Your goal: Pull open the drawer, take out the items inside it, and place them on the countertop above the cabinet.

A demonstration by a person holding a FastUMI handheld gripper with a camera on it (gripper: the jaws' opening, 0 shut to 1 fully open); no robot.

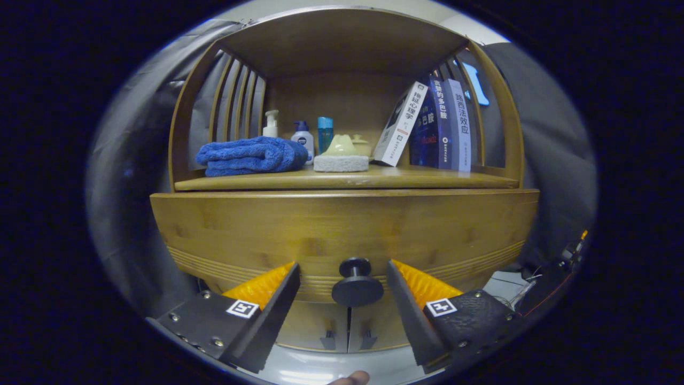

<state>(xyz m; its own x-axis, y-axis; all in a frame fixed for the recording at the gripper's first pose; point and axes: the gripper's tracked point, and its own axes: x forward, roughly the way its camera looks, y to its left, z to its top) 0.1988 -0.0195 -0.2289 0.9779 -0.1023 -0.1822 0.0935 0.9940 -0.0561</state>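
Wooden throughout, the cabinet (342,224) faces the gripper (343,270) head-on, and its drawer (240,230) sits closed, the front flush across the full width. The drawer's dark round knob (357,286) lies between the two fingers, roughly centred in the gap. The fingers are spread wide, one on each side of the knob, and neither pad touches it; nothing is held. Above the drawer front runs the countertop (427,179), framed by a slatted shelf surround. On the countertop, from the left: a folded blue towel (251,155), with a white pump bottle (271,124) behind it, a small white bottle with a blue cap (302,136), a blue tube (325,133), and a pale soap-like piece resting on a grey sponge (341,162). Further right, several books (446,125) stand upright, with one white book (401,125) leaning against them. A fingertip (350,379) shows below the gripper.
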